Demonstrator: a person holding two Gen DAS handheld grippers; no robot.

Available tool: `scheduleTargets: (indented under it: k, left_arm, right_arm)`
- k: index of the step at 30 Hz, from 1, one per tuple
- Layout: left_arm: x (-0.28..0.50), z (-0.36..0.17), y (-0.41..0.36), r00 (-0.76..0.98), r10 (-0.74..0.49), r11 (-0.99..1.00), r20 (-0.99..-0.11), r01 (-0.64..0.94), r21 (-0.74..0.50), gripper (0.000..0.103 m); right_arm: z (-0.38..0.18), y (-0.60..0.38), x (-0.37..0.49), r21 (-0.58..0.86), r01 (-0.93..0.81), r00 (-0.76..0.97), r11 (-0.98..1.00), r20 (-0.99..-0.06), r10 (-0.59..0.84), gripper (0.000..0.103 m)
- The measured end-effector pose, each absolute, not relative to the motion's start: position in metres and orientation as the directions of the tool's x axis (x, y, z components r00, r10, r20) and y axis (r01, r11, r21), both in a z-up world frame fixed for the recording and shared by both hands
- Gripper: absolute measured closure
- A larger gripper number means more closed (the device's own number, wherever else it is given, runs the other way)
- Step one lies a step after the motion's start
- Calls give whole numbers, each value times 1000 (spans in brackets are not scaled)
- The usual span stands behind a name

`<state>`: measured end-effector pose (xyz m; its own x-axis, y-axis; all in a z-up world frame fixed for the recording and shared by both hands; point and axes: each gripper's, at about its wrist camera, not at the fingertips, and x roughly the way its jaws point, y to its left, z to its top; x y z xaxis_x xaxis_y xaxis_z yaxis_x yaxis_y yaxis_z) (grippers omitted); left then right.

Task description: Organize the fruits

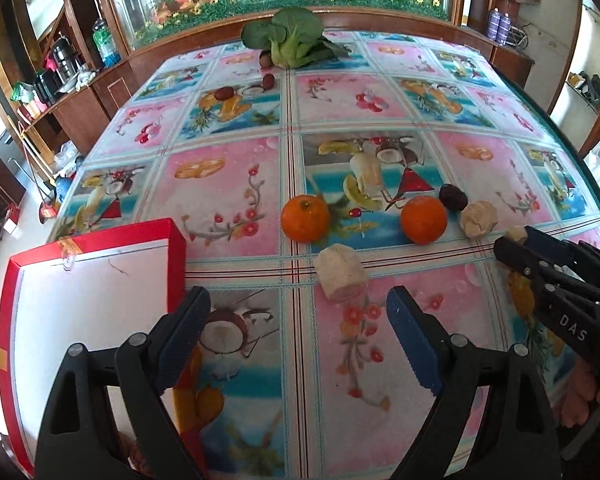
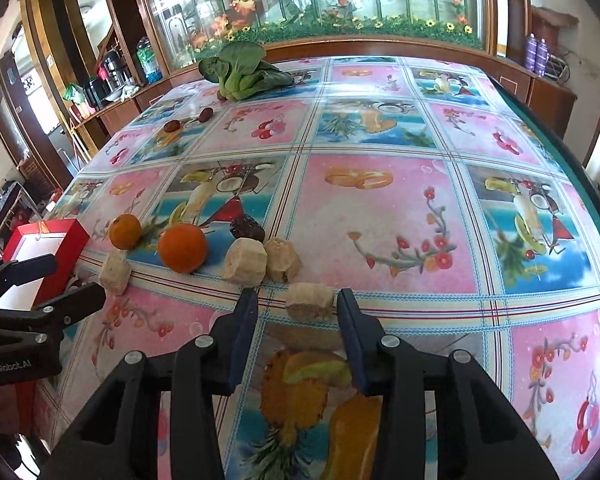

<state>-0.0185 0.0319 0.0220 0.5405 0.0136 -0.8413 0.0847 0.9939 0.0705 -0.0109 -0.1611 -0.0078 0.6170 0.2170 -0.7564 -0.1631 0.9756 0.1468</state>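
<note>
Two hand-held claws hover low over a bench (image 2: 380, 216) covered in a glossy fruit-print cloth. The right claw (image 2: 296, 320) is spread apart and holds nothing; a small beige cut chunk (image 2: 310, 300) lies on the cloth between its fingertips, touching the right one or nearly so. The left claw (image 1: 298, 312) is also spread wide and empty, with another beige chunk (image 1: 340, 272) just ahead of it. Nearby lie two oranges (image 1: 305, 218) (image 1: 424, 219), a dark wrinkled date (image 2: 247, 227) and two more beige chunks (image 2: 246, 265) (image 2: 282, 260) set touching each other. A shallow red box (image 1: 92, 236) with a white inside stands at the bench's left edge; nothing shows in the part visible. A leafy green vegetable (image 1: 296, 36) and a few small dark fruits lie well apart at the far end. The chunks look light, firm and rough-skinned, probably easy to pinch across their flat cut faces; the oranges are round and likely to roll, best taken across their widest part.
</note>
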Motion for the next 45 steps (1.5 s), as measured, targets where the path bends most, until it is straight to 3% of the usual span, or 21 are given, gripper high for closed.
scheduleTargets:
  k: [8, 12, 14, 18, 29, 37, 45]
  left_arm:
    - [-9, 16, 35, 535, 18, 995, -845, 69, 65, 13]
    - [-3, 11, 37, 531, 20, 997, -847, 52, 55, 13]
    - [-1, 8, 37, 529, 20, 997, -848, 48, 54, 13]
    - [1, 4, 34, 533, 24, 997, -846, 49, 59, 13]
    - [5, -2, 29, 545, -14, 998, -838, 58, 22, 37]
    - [0, 0, 17, 546, -49, 995, -836, 103, 10, 73]
    - [-15, 1, 25, 537, -65, 995, -841, 98, -15, 74]
  right_arm:
    - [-10, -162, -9, 137, -149, 625, 979, -754, 201, 75]
    - [-10, -161, -8, 133, -149, 630, 980, -751, 197, 75]
    - [-10, -161, -8, 139, -153, 628, 978, -751, 205, 81]
    - [-10, -161, -8, 145, -159, 627, 976, -749, 214, 81]
    - [-9, -163, -8, 157, -145, 634, 977, -743, 213, 81]
    - [-6, -170, -8, 160, -111, 658, 981, -728, 194, 81]
    - [-4, -177, -10, 172, -74, 674, 982, -717, 176, 81]
